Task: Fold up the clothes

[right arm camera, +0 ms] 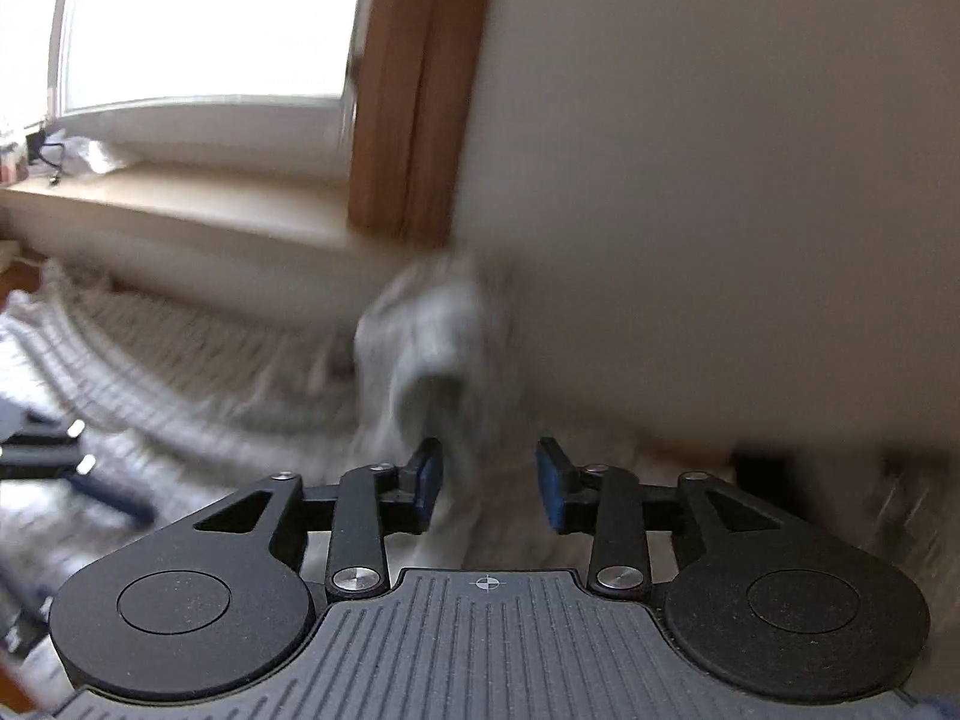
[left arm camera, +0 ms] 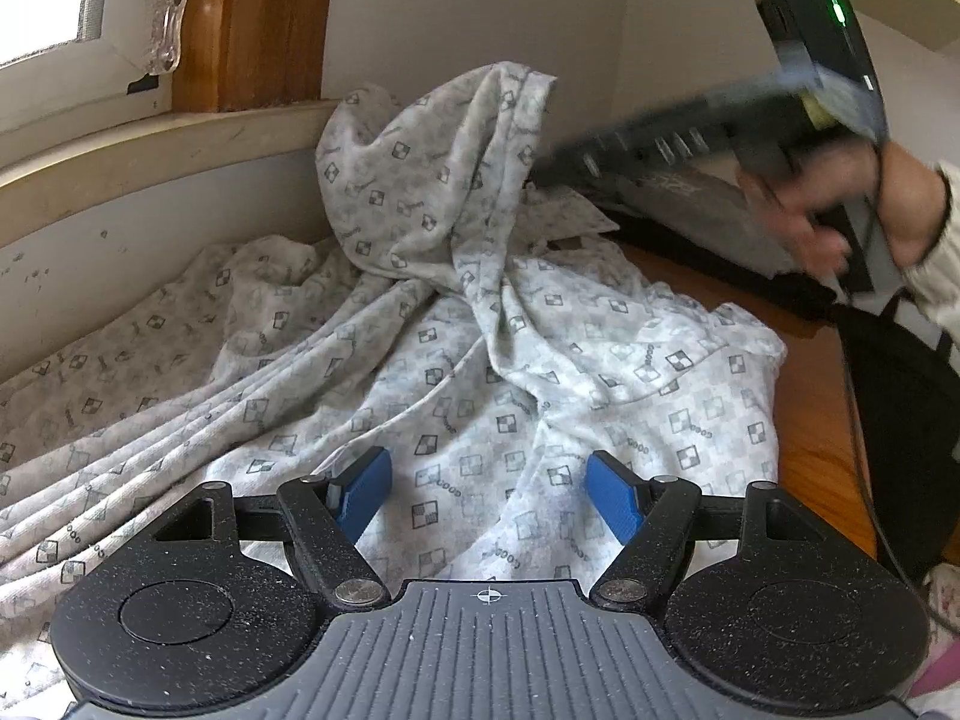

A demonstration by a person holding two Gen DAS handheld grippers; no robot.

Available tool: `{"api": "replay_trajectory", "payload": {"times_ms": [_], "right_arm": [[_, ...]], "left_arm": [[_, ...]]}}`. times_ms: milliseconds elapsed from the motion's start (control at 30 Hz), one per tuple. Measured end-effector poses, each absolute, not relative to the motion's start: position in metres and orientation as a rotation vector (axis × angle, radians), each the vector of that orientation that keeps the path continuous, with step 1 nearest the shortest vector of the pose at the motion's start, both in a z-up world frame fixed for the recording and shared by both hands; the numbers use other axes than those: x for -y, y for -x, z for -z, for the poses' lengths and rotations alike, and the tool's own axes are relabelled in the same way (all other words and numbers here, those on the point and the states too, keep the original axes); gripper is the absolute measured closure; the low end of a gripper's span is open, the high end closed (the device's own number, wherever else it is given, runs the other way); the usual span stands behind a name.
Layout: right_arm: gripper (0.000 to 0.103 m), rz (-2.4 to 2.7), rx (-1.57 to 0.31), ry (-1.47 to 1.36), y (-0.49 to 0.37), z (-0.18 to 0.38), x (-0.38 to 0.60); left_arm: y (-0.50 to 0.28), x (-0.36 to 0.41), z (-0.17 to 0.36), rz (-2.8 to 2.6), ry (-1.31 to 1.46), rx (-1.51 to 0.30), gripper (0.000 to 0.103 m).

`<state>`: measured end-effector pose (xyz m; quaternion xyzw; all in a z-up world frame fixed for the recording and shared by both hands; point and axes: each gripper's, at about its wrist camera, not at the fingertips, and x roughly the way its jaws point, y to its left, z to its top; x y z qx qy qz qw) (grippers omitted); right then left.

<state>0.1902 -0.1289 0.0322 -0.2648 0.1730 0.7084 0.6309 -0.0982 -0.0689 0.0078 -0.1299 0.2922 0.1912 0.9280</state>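
**Patterned garment lifted at one end, spread on wooden table**

While the right-wrist view is heavily blurred, the left-wrist view is clear enough to report on; the garment [left arm camera: 456, 360] is a soft, pale grey-white knit printed with small dark checkered squares and short repeated lettering that appears to read "GOOD"; it lies crumpled in long ridged folds across an orange-brown wooden table [left arm camera: 816, 420], with one portion raised into a tall peak near the wall.

The left gripper [left arm camera: 489, 495] sits low over the cloth; its blue pads [left arm camera: 363, 489] stand wide apart with nothing between them; its body is matt black speckled plastic with a ribbed grey centre plate.

The right gripper [left arm camera: 540, 171], held in a hand [left arm camera: 852, 204] with a pale ribbed cuff, reaches to the raised peak; a green light shows on its housing. In its own view the right gripper [right arm camera: 489, 483] has blue pads parted with blurred cloth [right arm camera: 432, 348] ahead; whether any fabric is gripped cannot be told.

A dark bag [left arm camera: 900, 396] lies at the table's right edge.
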Motion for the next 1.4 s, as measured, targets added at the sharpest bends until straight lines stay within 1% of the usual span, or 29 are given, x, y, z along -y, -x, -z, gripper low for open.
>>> {"api": "replay_trajectory", "payload": {"times_ms": [67, 167, 267, 300, 333, 400, 467, 533, 567, 633, 667, 733, 900, 967, 1100, 1200, 1400], "right_arm": [[0.063, -1.653, -0.486, 0.603, -0.195, -0.020, 0.135], [0.063, -1.682, -0.568, 0.606, -0.195, -0.003, 0.141], [0.067, -1.698, -0.528, 0.594, -0.189, -0.007, 0.144], [0.085, -1.703, -0.512, 0.589, -0.187, -0.008, 0.145], [0.100, -1.708, -0.497, 0.585, -0.185, -0.010, 0.146], [0.100, -1.717, -0.467, 0.576, -0.181, -0.013, 0.148], [0.100, -1.738, -0.348, 0.427, -0.179, -0.035, 0.155], [0.099, -1.743, -0.326, 0.442, -0.175, -0.037, 0.156], [0.098, -1.745, -0.318, 0.456, -0.172, -0.037, 0.156], [0.090, -1.748, -0.301, 0.485, -0.168, -0.037, 0.156], [0.089, -1.750, -0.293, 0.500, -0.165, -0.037, 0.156], [0.082, -1.729, -0.345, 0.504, -0.179, -0.030, 0.169], [0.078, -1.671, -0.483, 0.510, -0.215, -0.014, 0.204], [0.078, -1.651, -0.538, 0.497, -0.227, -0.003, 0.223], [0.075, -1.639, -0.547, 0.467, -0.233, 0.007, 0.250], [0.072, -1.681, -0.556, 0.440, -0.229, 0.009, 0.255], [0.071, -1.775, -0.588, 0.465, -0.207, 0.013, 0.240]], "left_arm": [[0.098, 0.069, -0.008, -0.393, 0.269, -0.599, 0.028], [0.097, 0.068, -0.008, -0.395, 0.265, -0.602, 0.028], [0.097, 0.068, -0.008, -0.395, 0.265, -0.602, 0.028], [0.097, 0.069, -0.008, -0.395, 0.265, -0.602, 0.028], [0.096, 0.069, -0.008, -0.395, 0.265, -0.602, 0.028], [0.096, 0.069, -0.008, -0.397, 0.263, -0.603, 0.028], [0.096, 0.070, -0.008, -0.401, 0.262, -0.604, 0.028], [0.096, 0.069, -0.008, -0.404, 0.266, -0.602, 0.028], [0.097, 0.069, -0.008, -0.405, 0.267, -0.601, 0.028], [0.097, 0.069, -0.008, -0.405, 0.268, -0.601, 0.027], [0.097, 0.068, -0.008, -0.405, 0.269, -0.600, 0.027], [0.097, 0.068, -0.008, -0.406, 0.271, -0.599, 0.027], [0.097, 0.067, -0.008, -0.407, 0.274, -0.597, 0.027], [0.098, 0.067, -0.008, -0.408, 0.276, -0.596, 0.026], [0.109, 0.072, -0.011, -0.422, 0.275, -0.570, 0.024], [0.115, 0.071, -0.012, -0.422, 0.289, -0.564, 0.024], [0.120, 0.072, -0.014, -0.448, 0.292, -0.572, 0.023]]}}
